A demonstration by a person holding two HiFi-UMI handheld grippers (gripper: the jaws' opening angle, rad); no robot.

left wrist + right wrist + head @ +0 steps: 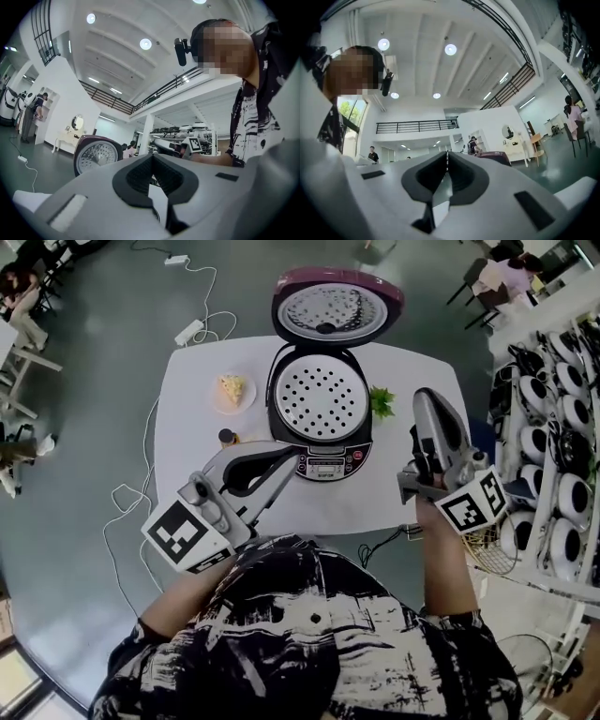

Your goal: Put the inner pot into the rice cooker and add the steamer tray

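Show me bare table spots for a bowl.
Free on the table: far-left corner behind the plate, far-right corner past the green sprig, front strip before the rice cooker. Crowded: around the small dark jar, by the left gripper.

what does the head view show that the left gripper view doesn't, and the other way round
Only the head view: the steamer tray sitting inside the open rice cooker, and a plate with food beside it.
Only the left gripper view: ceiling lights and a balcony railing.
Both: the cooker's raised lid, the left tool, the right tool and the person's patterned shirt.
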